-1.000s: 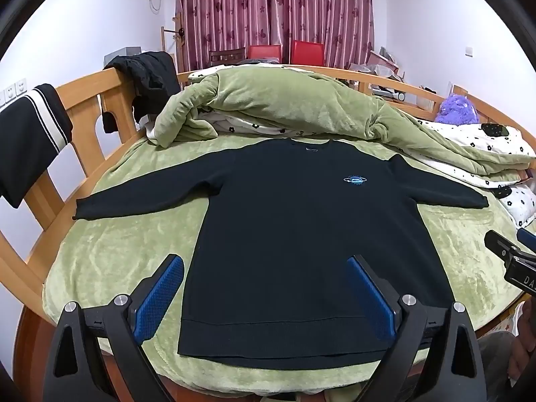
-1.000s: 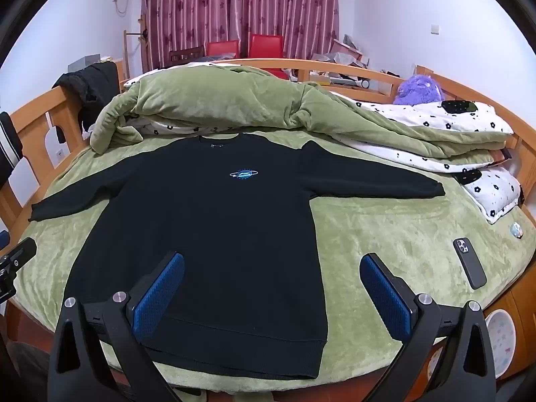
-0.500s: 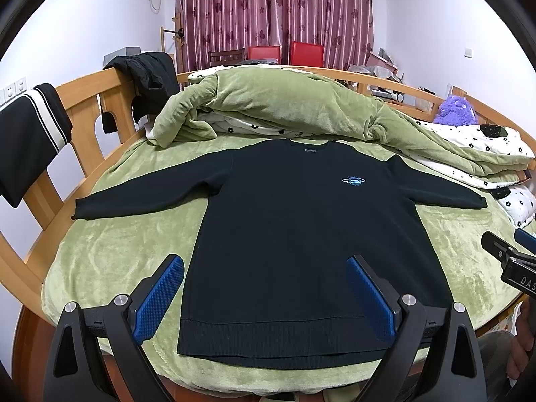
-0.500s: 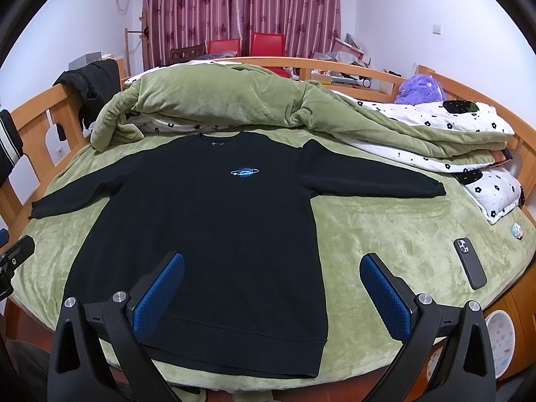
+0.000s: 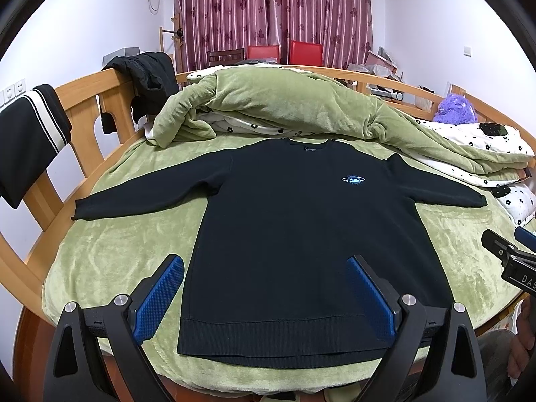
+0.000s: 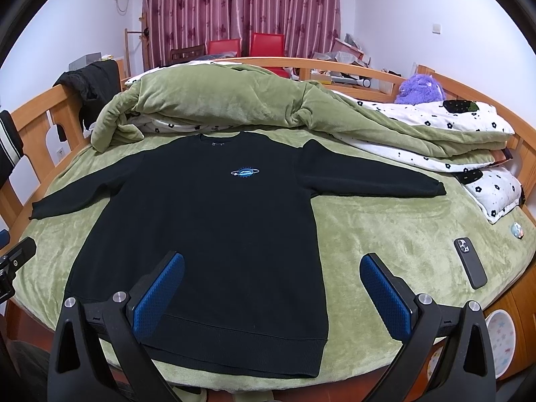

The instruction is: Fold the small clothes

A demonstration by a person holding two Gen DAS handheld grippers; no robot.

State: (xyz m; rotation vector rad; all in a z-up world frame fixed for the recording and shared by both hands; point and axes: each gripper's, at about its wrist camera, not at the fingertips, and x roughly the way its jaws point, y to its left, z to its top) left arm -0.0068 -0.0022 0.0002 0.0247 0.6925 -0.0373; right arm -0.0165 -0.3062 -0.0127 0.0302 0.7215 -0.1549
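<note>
We hold both tools low at the near edge of the bed, above the ribbed hem of the black long-sleeved knit sweater with a small blue planet badge [image 5: 301,234]. The left tool [image 5: 264,296] has its blue-padded fingers spread wide and empty, straddling the hem's left corner; the right tool [image 6: 273,296] is equally wide open and empty, straddling the hem's right corner.

The sweater lies flat, front up, sleeves spread, on the plush green bedspread [image 5: 117,251]. Our main risk: the pads may pinch the soft bedspread along with the hem, dragging it into the fold. A one-layer pinch would let the back sag. Right of the sweater lies a dark smartphone [image 6: 469,262]; a swept sleeve could knock it. Beyond the collar, the heaped green quilt [image 5: 284,107] leaves little room to fold upward.
</note>
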